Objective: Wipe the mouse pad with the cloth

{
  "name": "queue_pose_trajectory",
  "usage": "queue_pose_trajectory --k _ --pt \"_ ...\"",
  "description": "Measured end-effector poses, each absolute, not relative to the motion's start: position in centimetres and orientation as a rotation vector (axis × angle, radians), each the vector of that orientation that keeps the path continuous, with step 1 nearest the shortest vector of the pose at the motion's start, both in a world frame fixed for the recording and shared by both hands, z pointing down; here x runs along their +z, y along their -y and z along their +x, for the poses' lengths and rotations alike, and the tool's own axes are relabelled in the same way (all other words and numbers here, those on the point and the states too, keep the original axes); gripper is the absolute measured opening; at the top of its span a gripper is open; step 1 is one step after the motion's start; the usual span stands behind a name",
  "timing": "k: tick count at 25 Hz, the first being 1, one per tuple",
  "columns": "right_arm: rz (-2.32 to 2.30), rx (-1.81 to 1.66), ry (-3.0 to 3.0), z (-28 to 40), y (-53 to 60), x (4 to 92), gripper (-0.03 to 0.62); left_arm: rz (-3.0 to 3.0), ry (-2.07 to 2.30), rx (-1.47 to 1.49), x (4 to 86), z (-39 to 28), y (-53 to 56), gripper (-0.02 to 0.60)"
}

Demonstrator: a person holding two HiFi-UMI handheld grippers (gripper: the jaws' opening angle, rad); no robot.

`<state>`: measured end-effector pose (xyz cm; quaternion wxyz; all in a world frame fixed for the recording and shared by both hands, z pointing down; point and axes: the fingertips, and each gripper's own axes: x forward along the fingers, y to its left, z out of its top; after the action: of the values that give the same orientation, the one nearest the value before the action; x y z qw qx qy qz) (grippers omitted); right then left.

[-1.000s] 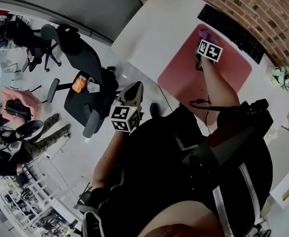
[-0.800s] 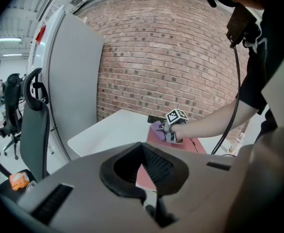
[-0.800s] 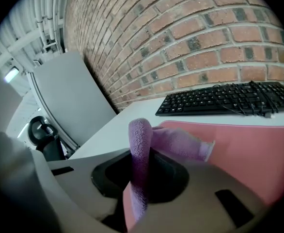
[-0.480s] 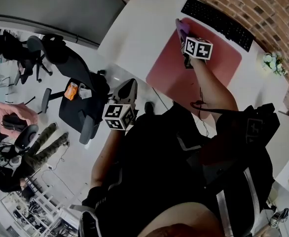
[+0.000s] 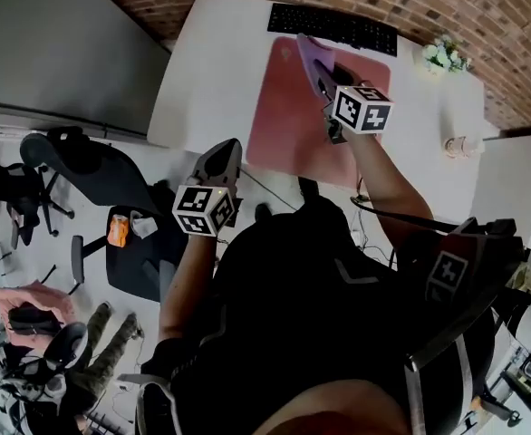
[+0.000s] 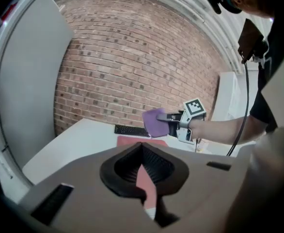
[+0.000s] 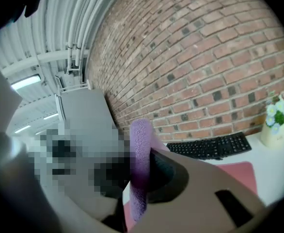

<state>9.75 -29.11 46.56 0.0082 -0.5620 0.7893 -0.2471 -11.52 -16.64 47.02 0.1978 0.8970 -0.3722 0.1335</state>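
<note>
Right claw (image 5: 323, 78): clenched on purple cloth (image 5: 307, 54), held in the air above pink mouse pad (image 5: 279, 120) toward surface's (image 5: 207, 71) far edge, likely poised for wiping. Left claw (image 5: 227, 152): closed, empty, apparently parked clear off near edge.

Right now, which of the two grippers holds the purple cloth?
The right gripper: its fingers clamp the purple cloth; the left gripper holds nothing.

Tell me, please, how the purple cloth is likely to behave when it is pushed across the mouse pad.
Probably floppy: the cloth curls in a soft fold where the right gripper pinches it. Likely light, since that one pinch carries it clear above the mouse pad. Its fuzzy nap suggests it would drag and bunch rather than slide.
</note>
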Motion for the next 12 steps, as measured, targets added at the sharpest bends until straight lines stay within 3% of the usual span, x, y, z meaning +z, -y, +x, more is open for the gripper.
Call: queue_pose_trajectory --k 12 --pt "-2.150 -0.413 -2.216 13.3 11.2 36.7 0.060 2.788 0.718 0.233 40.4 -9.5 15.0 0.003"
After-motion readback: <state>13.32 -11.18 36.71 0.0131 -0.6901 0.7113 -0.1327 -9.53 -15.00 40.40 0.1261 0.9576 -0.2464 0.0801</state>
